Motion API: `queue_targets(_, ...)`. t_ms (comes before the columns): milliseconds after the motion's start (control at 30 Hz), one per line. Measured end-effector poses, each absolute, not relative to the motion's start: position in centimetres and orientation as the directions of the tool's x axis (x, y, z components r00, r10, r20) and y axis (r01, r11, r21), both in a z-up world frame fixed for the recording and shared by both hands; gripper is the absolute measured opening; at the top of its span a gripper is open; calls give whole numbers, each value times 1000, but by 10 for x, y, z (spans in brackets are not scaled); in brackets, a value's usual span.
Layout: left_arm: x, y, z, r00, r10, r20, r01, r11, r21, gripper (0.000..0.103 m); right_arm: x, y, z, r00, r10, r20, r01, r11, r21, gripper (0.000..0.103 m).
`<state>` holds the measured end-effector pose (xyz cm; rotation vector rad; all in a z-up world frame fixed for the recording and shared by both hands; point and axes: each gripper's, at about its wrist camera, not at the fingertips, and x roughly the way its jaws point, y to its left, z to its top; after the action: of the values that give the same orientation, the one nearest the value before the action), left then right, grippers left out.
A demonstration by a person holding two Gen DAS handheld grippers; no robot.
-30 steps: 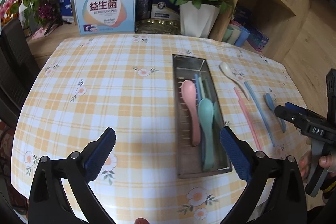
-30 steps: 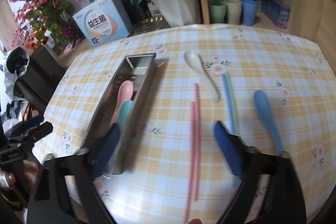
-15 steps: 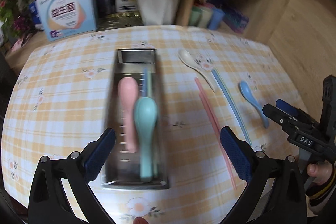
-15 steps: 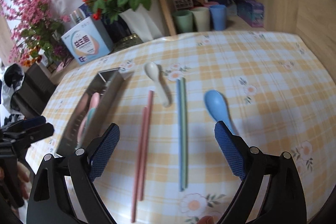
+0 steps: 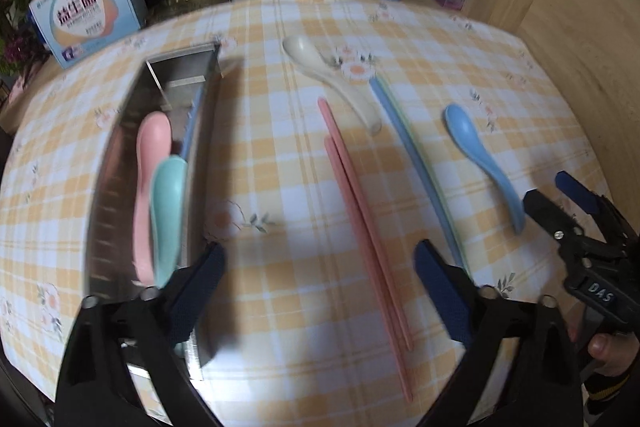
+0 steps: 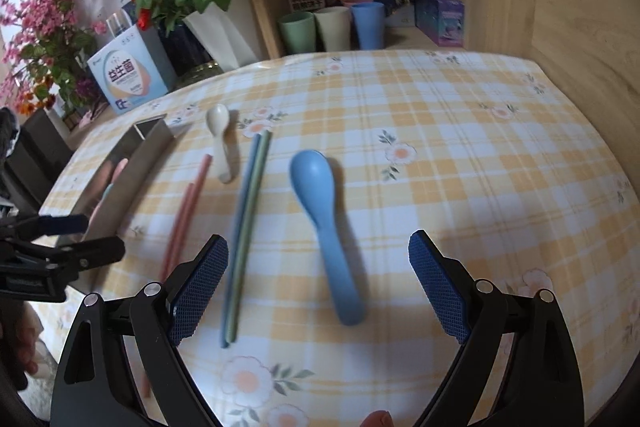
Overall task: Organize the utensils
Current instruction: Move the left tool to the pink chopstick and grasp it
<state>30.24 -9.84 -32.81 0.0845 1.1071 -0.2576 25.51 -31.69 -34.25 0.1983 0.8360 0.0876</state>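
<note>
On the checkered counter [image 6: 460, 155], our left tongs [image 5: 320, 291], just closing a little, gape above pink chopsticks [image 5: 360, 203]; our right tongs [image 6: 318, 285] gape over the blue spoon [image 6: 324, 215].

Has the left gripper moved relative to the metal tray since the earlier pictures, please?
Yes. The left gripper has shifted rightward off the metal tray; it now straddles the pink chopsticks, jaws open and just narrowed slightly.

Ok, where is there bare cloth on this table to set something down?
Right of the blue plastic spoon, the checked tablecloth lies bare to its far edge. Crowded: between the steel tray and that spoon lie pink chopsticks, a cream spoon and blue-green chopsticks.
</note>
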Motion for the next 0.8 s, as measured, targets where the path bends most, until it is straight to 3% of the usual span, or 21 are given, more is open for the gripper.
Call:
queue_targets(300,307,-106,-359,355,-168,-920,220,971,-93,40,252,-329,-356,650,179,-739,27,966,257,89)
queue_targets(367,305,-107,-358,353,-187,-917,220,969,-112,34,251,-331,-356,653,186,-735,25,964,266,89)
queue_targets(667,303,-115,-359,362,-180,-915,238,966,-96,33,250,-335,-356,653,190,-733,32,960,278,89)
queue_targets(800,307,-116,-360,388,-143,-910,231,971,-54,24,249,-336,-357,651,186,-735,39,960,278,89)
